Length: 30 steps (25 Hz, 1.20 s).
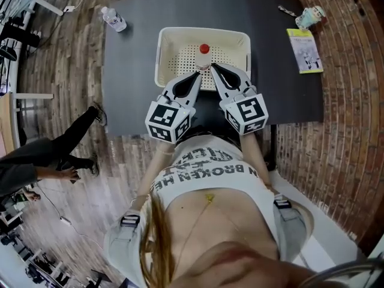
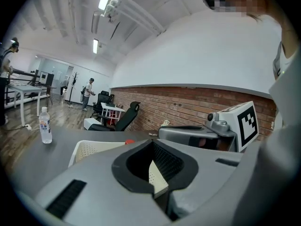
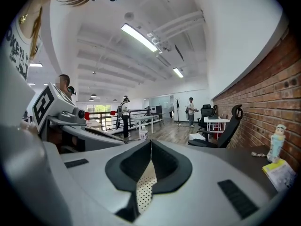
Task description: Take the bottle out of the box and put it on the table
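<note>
With the left claw (image 1: 200,74) and right claw (image 1: 212,68) both pressed together, empty, near the red-capped bottle (image 1: 204,49) in the white box (image 1: 173,35), advancing unopened could topple it.

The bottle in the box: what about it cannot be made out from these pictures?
Head view: the bottle shows only its top; the left tool and right tool cover its body.
Left gripper view: only a sliver of red cap; the tool's own body hides the rest.
Right gripper view: the bottle is fully hidden behind that tool.
</note>
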### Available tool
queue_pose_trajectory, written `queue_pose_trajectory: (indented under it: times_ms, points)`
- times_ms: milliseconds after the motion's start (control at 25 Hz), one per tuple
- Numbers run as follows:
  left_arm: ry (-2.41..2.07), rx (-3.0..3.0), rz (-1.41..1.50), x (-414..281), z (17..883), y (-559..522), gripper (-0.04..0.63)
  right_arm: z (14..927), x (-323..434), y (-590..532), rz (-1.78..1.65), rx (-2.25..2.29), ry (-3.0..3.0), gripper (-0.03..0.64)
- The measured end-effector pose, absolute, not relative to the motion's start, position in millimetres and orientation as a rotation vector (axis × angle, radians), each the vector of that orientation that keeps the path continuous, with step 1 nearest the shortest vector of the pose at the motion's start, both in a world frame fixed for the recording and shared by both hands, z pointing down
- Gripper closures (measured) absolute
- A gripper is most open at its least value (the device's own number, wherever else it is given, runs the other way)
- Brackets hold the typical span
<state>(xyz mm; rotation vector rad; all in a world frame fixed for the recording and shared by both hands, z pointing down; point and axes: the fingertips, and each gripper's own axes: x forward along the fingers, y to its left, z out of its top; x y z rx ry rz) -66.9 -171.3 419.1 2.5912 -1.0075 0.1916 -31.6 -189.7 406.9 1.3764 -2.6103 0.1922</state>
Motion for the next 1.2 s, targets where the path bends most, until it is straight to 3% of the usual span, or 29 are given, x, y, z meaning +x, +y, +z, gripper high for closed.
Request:
queue_pose_trajectory:
  times_ms: [1200]
  points:
    - [-1.015, 2.517, 0.227, -106.5, 445.3, -185.2, 0.595, 485.1, -48.2, -243.4, 0.247, 1.363, -2.416, 0.607]
